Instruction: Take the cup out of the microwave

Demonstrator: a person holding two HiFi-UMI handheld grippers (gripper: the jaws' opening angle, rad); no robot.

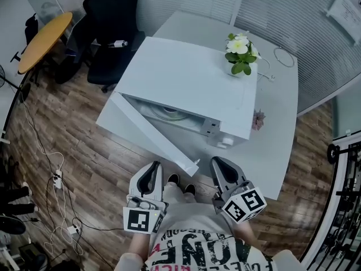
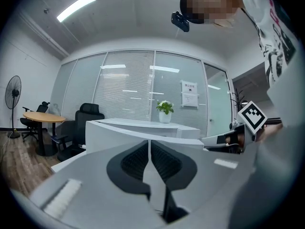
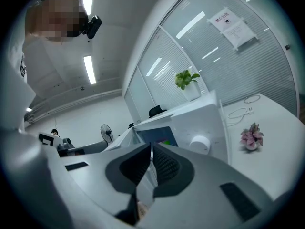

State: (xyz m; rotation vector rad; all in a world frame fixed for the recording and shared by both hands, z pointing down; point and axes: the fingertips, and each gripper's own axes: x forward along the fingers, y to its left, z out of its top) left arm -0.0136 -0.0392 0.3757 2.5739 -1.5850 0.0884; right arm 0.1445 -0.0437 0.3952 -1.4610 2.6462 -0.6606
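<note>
Before open microwave (image 1: 192, 78), left claw (image 1: 153, 165) and right claw (image 1: 219, 162) level, both closed, empty.

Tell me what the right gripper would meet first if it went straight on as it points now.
Probably the microwave's control panel, just left of the knob. The right gripper, jaws shut, aims at it; how far away it is remains unclear.

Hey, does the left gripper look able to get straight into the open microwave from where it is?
Probably not straight in. The open door stands between the left gripper and the inside of the microwave; it would need to round the door's free edge. The right gripper seems better placed.
</note>
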